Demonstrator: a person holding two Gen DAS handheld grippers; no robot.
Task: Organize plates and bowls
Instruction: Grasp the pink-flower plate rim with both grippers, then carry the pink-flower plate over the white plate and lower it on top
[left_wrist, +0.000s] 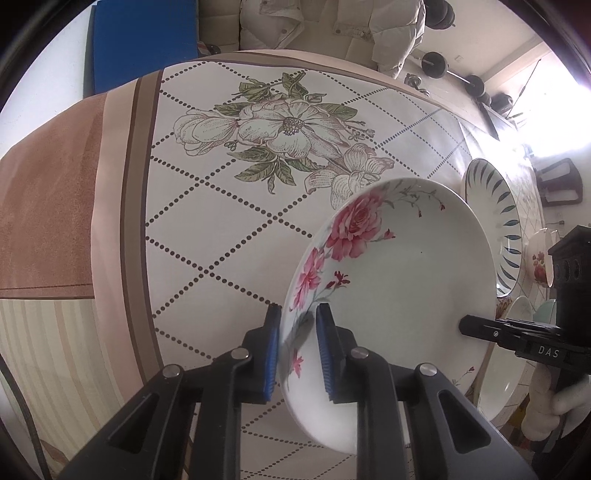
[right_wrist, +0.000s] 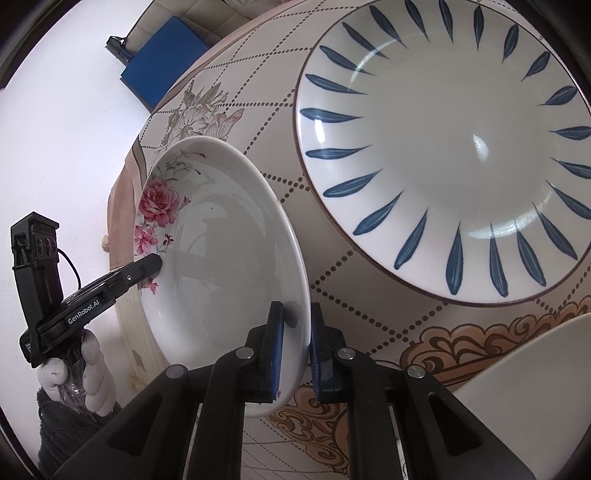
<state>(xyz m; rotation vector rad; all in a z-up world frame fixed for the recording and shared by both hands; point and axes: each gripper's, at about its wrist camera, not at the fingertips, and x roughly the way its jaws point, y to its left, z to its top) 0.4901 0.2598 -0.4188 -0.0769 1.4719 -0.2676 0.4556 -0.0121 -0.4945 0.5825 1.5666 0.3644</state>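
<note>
two grippers clamped on one rose plate (left_wrist: 399, 280), tilted above the tablecloth (left_wrist: 207, 206). from the left wrist: left gripper (left_wrist: 298, 343) at six o'clock, blue pads (left_wrist: 325, 350) narrow and pinching the plate's rim at its seven o'clock edge; right gripper (left_wrist: 466, 326) reaching in from three o'clock, fingers closed over the opposite rim, gloved hand (left_wrist: 554, 406) beneath; blue-leaf plate (left_wrist: 495, 206) flat on the cloth at two o'clock, more white dishes (left_wrist: 498, 384) at four o'clock. from the right wrist: right gripper (right_wrist: 297, 350) at six o'clock, pads narrow, gripping the rose plate (right_wrist: 221, 266) by its five o'clock rim; left gripper (right_wrist: 157, 262) at nine o'clock, tip on the flowered rim, gloved hand (right_wrist: 92, 373) below; blue-leaf plate (right_wrist: 443, 147) at one o'clock, just beside the lifted plate; plain white dish (right_wrist: 528, 369) at four o'clock.
</note>
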